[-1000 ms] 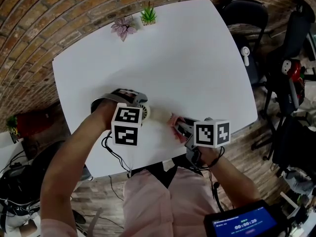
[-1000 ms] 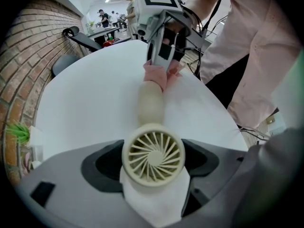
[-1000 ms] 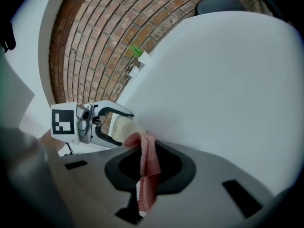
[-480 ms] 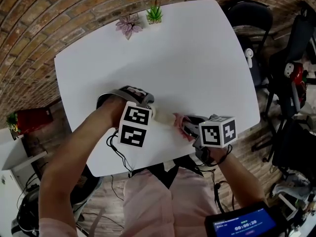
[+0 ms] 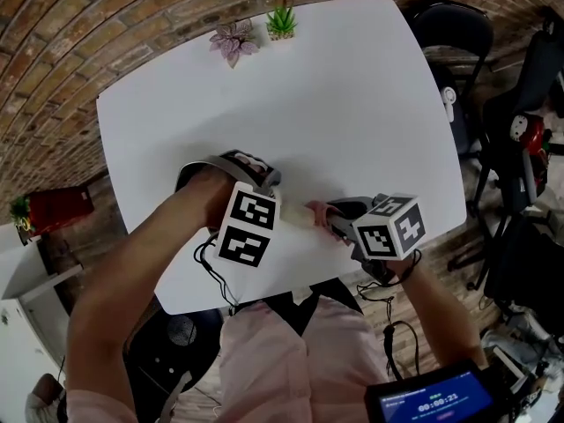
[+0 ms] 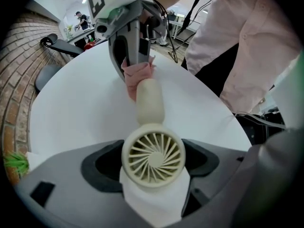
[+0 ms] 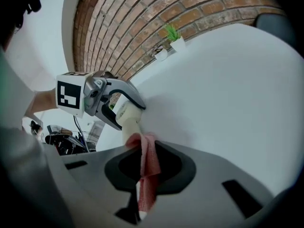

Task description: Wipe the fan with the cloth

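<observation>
Fan: a small cream handheld fan is hanging between the two grippers over the near part of the desk. Its round grille is facing the left gripper view and its handle is pointing away toward the right gripper. Whether it is touching the desk, I cannot tell.
Cloth: a pink-red cloth is hanging in a narrow fold, and its upper end is touching the far end of the fan's handle.
Left gripper: the left gripper is reaching steeply down. Its jaws are standing wide and pressing on either side of the fan's round head, so it is carrying the fan.
Right gripper: the right gripper is slanting down from the person's right. Its jaws are pinching the cloth in the middle of the gap.
Desk: the white desk is lying bare around the two grippers, which are working near its front edge, just in front of the person.
Far edge: a pink-leaved plant and a green plant are standing side by side at the desk's far edge, well apart from the fan.
Surroundings: a brick wall is running behind the plants, and a black chair is standing past the desk's far right corner.
</observation>
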Tool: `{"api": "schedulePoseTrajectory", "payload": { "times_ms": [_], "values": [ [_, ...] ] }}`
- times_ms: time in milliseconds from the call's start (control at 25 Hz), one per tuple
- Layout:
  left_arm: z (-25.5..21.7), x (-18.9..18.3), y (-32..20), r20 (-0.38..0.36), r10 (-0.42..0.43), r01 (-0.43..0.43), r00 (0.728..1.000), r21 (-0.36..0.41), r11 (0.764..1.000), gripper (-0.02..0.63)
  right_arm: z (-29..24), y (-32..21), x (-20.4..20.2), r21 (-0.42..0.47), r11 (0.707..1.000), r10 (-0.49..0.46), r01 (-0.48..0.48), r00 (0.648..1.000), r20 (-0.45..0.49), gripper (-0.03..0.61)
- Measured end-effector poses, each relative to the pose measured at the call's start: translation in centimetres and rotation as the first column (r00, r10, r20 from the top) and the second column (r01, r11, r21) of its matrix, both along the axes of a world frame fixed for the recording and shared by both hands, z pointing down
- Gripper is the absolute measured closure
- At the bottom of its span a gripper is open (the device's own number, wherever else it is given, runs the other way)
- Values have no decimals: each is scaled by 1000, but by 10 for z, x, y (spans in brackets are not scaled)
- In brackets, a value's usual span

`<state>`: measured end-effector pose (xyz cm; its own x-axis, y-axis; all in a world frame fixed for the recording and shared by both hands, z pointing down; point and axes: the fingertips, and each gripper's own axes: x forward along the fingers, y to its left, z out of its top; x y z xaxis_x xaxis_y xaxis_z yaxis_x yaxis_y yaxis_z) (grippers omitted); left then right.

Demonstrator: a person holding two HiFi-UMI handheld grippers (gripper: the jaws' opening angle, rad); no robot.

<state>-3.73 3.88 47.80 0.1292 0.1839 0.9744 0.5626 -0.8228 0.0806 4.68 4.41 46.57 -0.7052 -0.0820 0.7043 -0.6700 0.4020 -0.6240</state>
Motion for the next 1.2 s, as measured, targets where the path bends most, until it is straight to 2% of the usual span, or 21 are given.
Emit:
{"api": "schedulePoseTrajectory", "payload": {
  "times_ms": [160,360,720,840,1200],
  "values": [
    [5,1,-6,4,12,-12,1000,-14,1000,235,4,-11,-3,11,996,-85,85,996,-6,548],
    [2,1,-3,7,19,-19,1000,-12,1000,235,2,-14,-8,25,990,-139,139,990,-12,548],
    [1,1,-1,5,12,-12,1000,-12,1000,235,-9,-39,-6,58,992,-113,112,994,-1,548],
    [1,1,0,7,12,-12,1000,-9,1000,235,-13,-42,-4,76,988,-134,134,991,-5,548],
    [-2,1,1,16,15,-15,1000,-1,1000,235,-17,-38,-24,125,935,-334,333,942,-10,548]
  ]
}}
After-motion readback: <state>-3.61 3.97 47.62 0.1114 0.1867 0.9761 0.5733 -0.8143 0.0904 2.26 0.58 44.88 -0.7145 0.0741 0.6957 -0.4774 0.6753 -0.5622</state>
